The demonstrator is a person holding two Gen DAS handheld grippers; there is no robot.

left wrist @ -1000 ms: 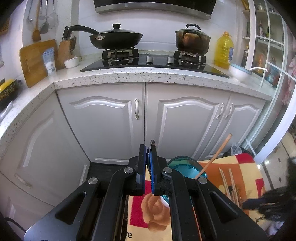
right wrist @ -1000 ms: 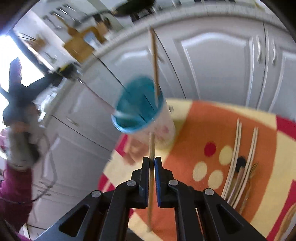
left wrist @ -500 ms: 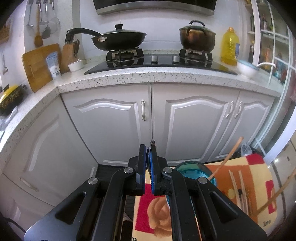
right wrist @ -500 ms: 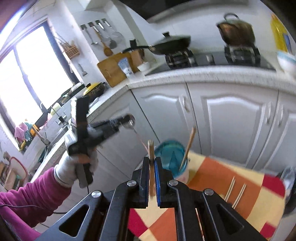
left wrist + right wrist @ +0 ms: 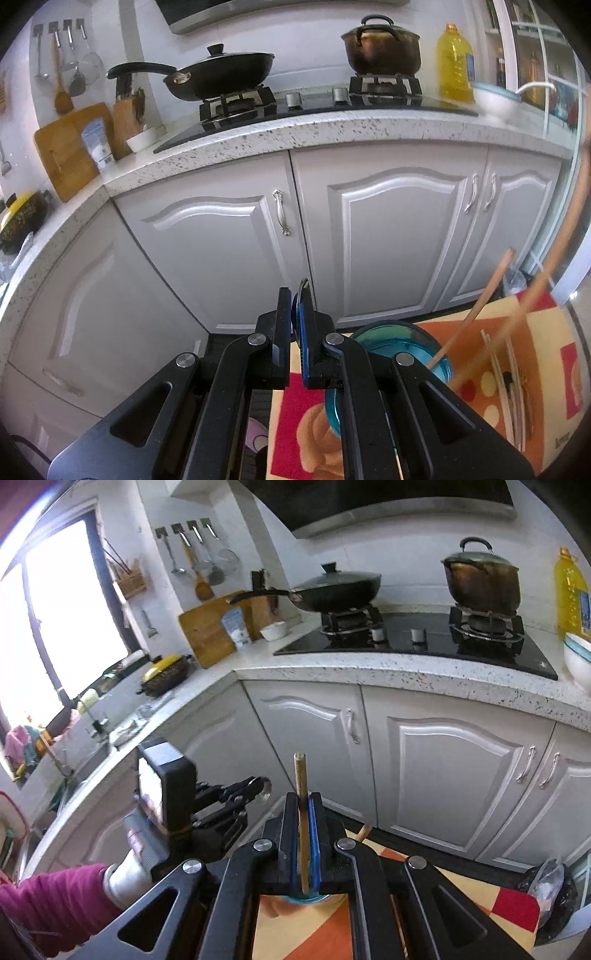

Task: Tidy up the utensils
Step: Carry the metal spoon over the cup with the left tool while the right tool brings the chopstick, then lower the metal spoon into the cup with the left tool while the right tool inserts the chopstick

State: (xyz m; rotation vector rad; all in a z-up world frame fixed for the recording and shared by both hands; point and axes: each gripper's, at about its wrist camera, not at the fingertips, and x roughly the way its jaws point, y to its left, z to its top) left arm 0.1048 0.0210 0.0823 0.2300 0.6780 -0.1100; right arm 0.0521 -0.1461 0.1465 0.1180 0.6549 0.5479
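My left gripper [image 5: 296,314] is shut on a thin metal utensil [image 5: 305,286] whose tip shows above the jaws; it also appears in the right wrist view [image 5: 255,788]. A blue-rimmed cup [image 5: 397,338] stands on the patterned cloth [image 5: 543,332] just right of it, with one wooden chopstick [image 5: 476,314] leaning in it. My right gripper [image 5: 303,801] is shut on a wooden chopstick [image 5: 301,775], held upright above the cup, whose rim [image 5: 303,899] barely shows under the jaws. That chopstick shows blurred in the left wrist view [image 5: 546,273]. Several chopsticks [image 5: 506,373] lie on the cloth.
White cabinet doors [image 5: 388,229] and a speckled counter [image 5: 332,125] stand behind the cloth. A black pan [image 5: 221,74] and a pot [image 5: 380,48] sit on the stove, an oil bottle [image 5: 454,62] and white bowl [image 5: 495,99] to the right.
My right gripper has lifted the chopstick from low over the cloth and swung it upright, close above the cup. My left gripper has risen slightly, still shut on its utensil.
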